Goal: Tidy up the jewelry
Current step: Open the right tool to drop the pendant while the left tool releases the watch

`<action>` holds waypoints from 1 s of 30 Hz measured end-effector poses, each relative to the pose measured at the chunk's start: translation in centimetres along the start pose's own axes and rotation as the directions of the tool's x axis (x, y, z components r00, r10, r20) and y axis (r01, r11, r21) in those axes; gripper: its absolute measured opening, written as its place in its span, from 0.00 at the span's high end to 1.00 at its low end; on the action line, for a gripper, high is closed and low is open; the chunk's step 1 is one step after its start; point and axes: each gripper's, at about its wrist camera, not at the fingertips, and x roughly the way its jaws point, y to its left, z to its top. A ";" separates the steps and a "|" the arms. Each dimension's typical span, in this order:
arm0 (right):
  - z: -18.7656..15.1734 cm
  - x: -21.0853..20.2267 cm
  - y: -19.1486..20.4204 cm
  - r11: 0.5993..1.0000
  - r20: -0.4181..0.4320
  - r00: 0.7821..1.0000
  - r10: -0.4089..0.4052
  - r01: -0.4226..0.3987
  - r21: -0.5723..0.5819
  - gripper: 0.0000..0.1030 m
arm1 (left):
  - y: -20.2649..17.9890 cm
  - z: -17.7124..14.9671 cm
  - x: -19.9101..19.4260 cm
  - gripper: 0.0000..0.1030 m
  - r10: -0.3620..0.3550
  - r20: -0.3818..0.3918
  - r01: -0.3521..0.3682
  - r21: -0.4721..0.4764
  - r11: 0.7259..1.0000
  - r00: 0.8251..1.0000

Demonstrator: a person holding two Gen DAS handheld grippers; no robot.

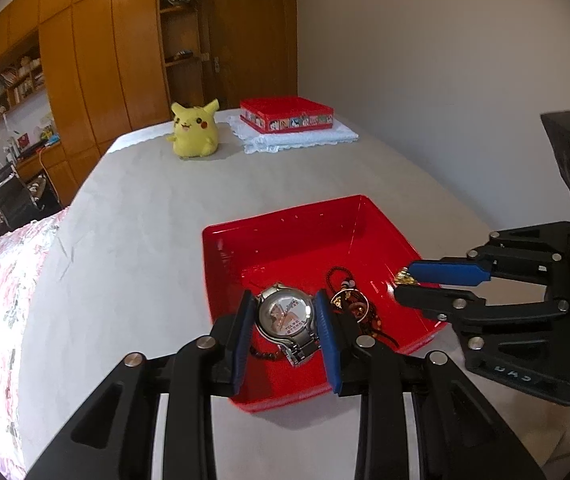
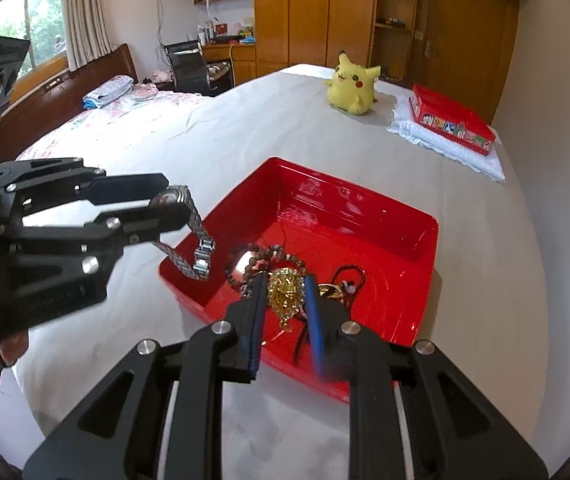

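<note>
Above the red tray (image 2: 425, 236): left gripper (image 1: 285, 316) clamps the wristwatch (image 1: 285, 314) case, band dangling loose. Right gripper (image 2: 285, 300) pinches a light, delicate gold pendant (image 2: 285, 294).

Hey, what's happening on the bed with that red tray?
A person is sorting jewelry with two handheld grippers. The left gripper is shut on a silver metal wristwatch, and the right gripper is shut on a gold pendant. Both hang over the open red plastic tray, where dark bead necklaces lie.

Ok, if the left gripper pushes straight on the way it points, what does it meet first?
Probably the floor of the red tray, just beyond the wristwatch that the left gripper holds; depth is uncertain.
</note>
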 end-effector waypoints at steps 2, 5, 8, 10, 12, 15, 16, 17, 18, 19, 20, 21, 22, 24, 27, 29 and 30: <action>0.5 1.4 -0.7 1.000 -0.016 1.000 -0.006 0.006 0.016 0.83 | -0.1 0.3 1.3 0.70 -0.005 -0.017 0.005 0.001 1.000 1.000; 0.9 3.2 -1.8 0.999 -0.040 0.999 -0.008 0.010 0.041 0.83 | 0.0 0.7 3.6 0.70 -0.016 -0.049 0.016 -0.009 1.000 0.999; 1.0 5.2 -2.7 0.998 -0.067 0.998 -0.010 0.014 0.066 0.83 | 0.2 0.8 6.0 0.70 -0.017 -0.083 0.016 -0.016 1.000 0.996; 0.9 6.3 -3.1 0.997 -0.084 0.996 -0.014 0.020 0.073 0.83 | 0.3 0.8 7.6 0.70 -0.022 -0.105 0.020 -0.022 1.000 0.994; 0.6 7.7 -3.4 0.996 -0.111 0.994 -0.014 0.024 0.083 0.83 | 0.5 0.6 9.0 0.70 -0.025 -0.128 0.022 -0.027 0.999 0.991; 0.3 9.3 -3.9 0.995 -0.138 0.990 -0.018 0.031 0.093 0.83 | 0.7 0.1 10.5 0.70 -0.031 -0.154 0.027 -0.031 0.999 0.988; 0.1 9.9 -4.0 0.995 -0.150 0.989 -0.018 0.033 0.097 0.83 | 0.7 0.0 11.0 0.70 -0.033 -0.162 0.029 -0.030 0.999 0.986; 0.0 10.4 -4.1 0.994 -0.159 0.987 -0.019 0.035 0.099 0.83 | 0.6 -0.1 11.5 0.70 -0.035 -0.169 0.030 -0.029 0.999 0.985; -0.2 10.9 -4.2 0.994 -0.171 0.985 -0.021 0.038 0.098 0.83 | 0.6 -0.3 11.9 0.70 -0.038 -0.174 0.034 -0.028 0.999 0.984; -0.3 11.2 -4.2 0.995 -0.179 0.984 -0.022 0.040 0.095 0.83 | 0.6 -0.4 12.1 0.70 -0.040 -0.178 0.036 -0.027 0.999 0.983; -0.5 11.5 -4.2 0.995 -0.188 0.982 -0.025 0.044 0.093 0.83 | 0.5 -0.4 12.3 0.70 -0.041 -0.182 0.037 -0.024 0.999 0.983; -0.7 11.9 -4.2 0.995 -0.198 0.980 -0.029 0.048 0.091 0.83 | 0.4 -0.6 12.6 0.70 -0.042 -0.187 0.039 -0.019 0.999 0.981; -0.8 12.1 -4.2 0.995 -0.204 0.979 -0.029 0.048 0.090 0.83 | 0.4 -0.7 12.7 0.70 -0.042 -0.189 0.040 -0.016 0.999 0.981; -1.2 12.5 -3.9 0.995 -0.219 0.975 -0.026 0.046 0.087 0.82 | 0.5 -1.0 13.0 0.70 -0.047 -0.192 0.044 -0.021 0.999 0.980; -1.5 12.9 -3.9 0.995 -0.235 0.972 -0.020 0.042 0.088 0.78 | 0.8 -1.1 13.0 0.58 -0.044 -0.184 0.038 -0.035 0.999 0.982; -1.7 13.0 -3.7 0.996 -0.241 0.970 -0.023 0.044 0.083 0.76 | 0.8 -1.2 12.6 0.52 -0.029 -0.171 0.024 -0.033 0.999 0.985; -1.9 12.9 -3.6 0.996 -0.242 0.970 -0.024 0.045 0.081 0.76 | 0.8 -1.3 12.3 0.52 -0.024 -0.168 0.019 -0.030 0.999 0.985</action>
